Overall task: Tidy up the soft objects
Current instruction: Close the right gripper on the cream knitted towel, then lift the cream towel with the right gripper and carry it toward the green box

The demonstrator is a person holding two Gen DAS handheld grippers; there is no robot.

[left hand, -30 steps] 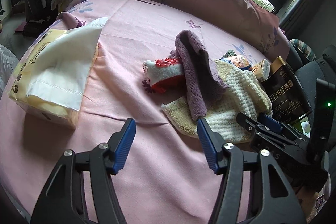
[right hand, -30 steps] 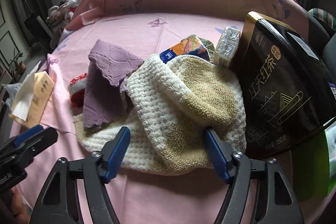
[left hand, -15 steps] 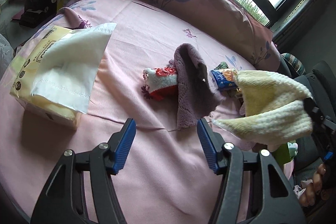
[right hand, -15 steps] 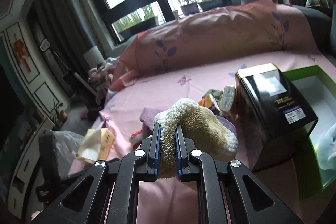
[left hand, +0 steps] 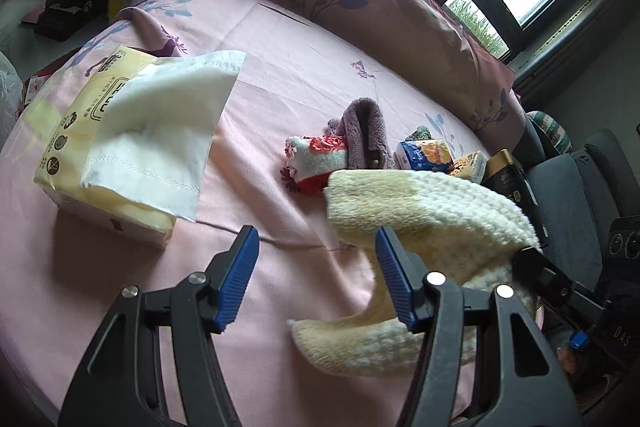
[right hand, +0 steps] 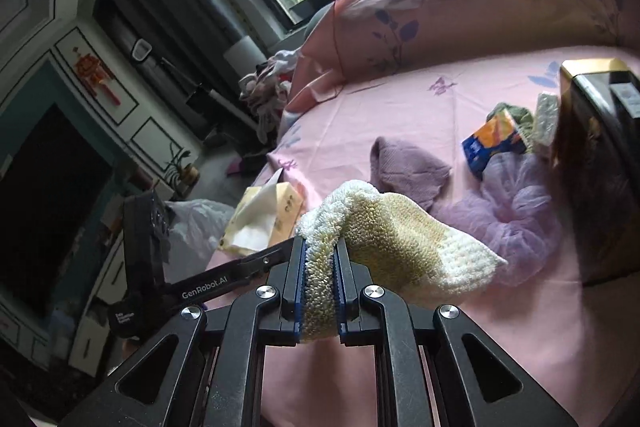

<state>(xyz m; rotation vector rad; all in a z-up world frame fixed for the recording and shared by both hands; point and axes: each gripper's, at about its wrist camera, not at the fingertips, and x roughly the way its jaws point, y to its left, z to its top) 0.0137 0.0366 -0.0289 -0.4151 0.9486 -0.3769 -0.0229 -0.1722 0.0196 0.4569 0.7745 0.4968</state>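
Observation:
My right gripper [right hand: 320,259] is shut on a fold of a cream and beige knitted cloth [right hand: 396,239], held up off the pink bed. The same cloth [left hand: 424,211] hangs in the left wrist view, draped across and behind the right finger of my left gripper [left hand: 316,267], which stands open with nothing between its pads. Further back on the sheet lie a purple towel [left hand: 366,131] [right hand: 408,167], a red and white sock [left hand: 316,163] and a lilac mesh scrunchie [right hand: 516,211].
A yellow tissue pack [left hand: 100,147] [right hand: 260,219] with a white tissue pulled out sits at the left. A small blue and orange packet [left hand: 424,155] [right hand: 492,139], a black and gold tin [right hand: 600,167] and a pink pillow [left hand: 380,11] line the far side.
The right gripper closed on the cream cloth and lifted it off the bed, uncovering the lilac scrunchie. The cloth swung toward the left gripper, which stayed open.

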